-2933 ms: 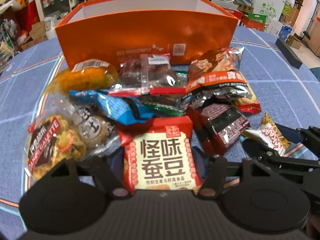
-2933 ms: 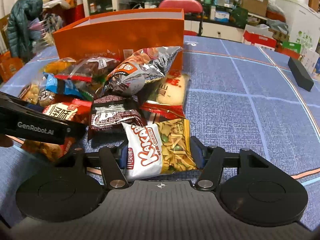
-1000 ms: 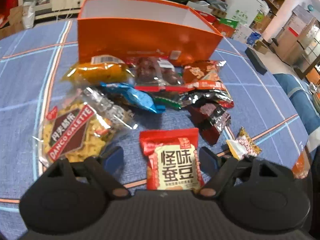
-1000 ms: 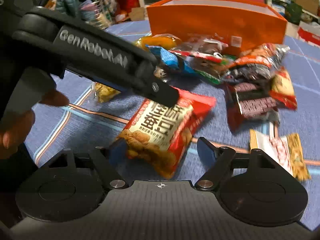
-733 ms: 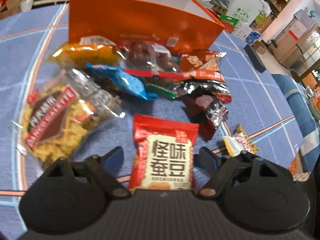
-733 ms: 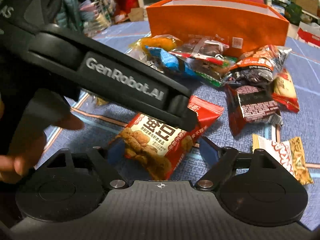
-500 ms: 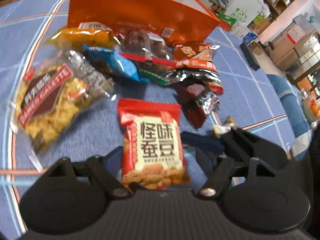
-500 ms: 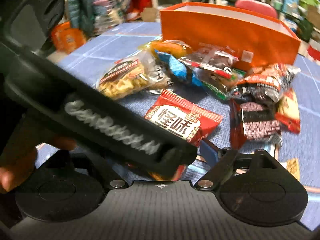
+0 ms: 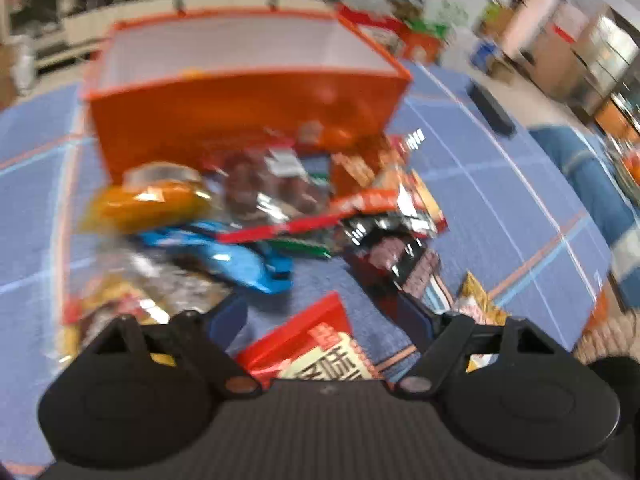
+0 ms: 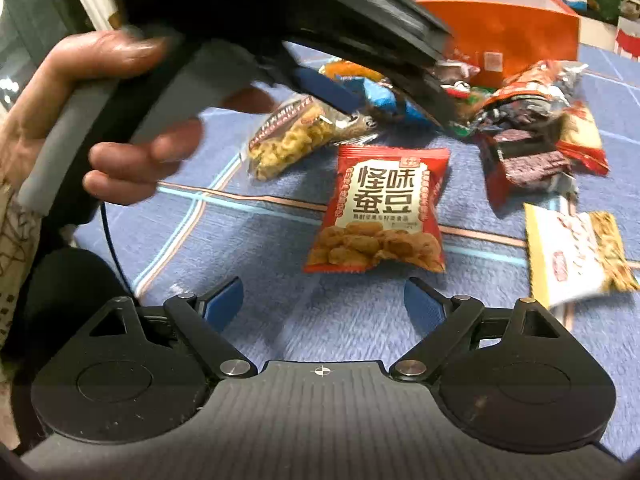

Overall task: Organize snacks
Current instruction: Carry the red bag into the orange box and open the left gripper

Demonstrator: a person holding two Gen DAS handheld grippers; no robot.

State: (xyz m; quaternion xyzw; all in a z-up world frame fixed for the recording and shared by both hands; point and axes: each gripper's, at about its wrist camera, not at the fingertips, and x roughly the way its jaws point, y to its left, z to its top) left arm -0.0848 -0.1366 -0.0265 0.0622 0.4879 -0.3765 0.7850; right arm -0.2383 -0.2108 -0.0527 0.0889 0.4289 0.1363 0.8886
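Now both grippers (fingers apart) flank the red snack packet (image 10: 380,208).

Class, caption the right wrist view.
Open right hand-held gripper faces a red snack pack lying on the blue cloth.

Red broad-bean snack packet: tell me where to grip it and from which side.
Pinch the red packet across its narrow width near the lower, bulging end, coming in low from the near side with the right gripper, whose open fingers already straddle that line. It lies flat and apart from the pile.
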